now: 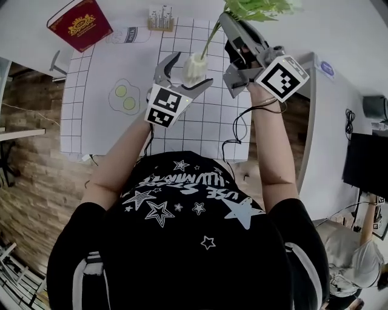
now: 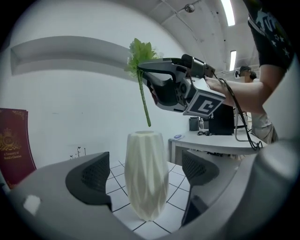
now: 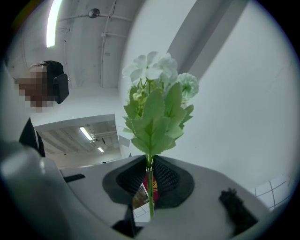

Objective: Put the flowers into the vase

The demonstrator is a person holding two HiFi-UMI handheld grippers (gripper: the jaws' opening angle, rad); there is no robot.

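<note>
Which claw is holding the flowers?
The right claw: it is shut on the green stem of the flowers. The left claw stands wide open around the white vase, holding nothing.

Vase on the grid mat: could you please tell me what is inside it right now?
Nothing shows entering it: the flower stem, held by the right claw, ends just above the vase mouth. Its interior is hidden by its own wall.

White table (image 1: 339, 36) above brick-patterned floor (image 1: 24, 181) at nine o'clock; ceiling strip light (image 2: 228, 11); possibly a monitor (image 1: 365, 163) at three.
</note>
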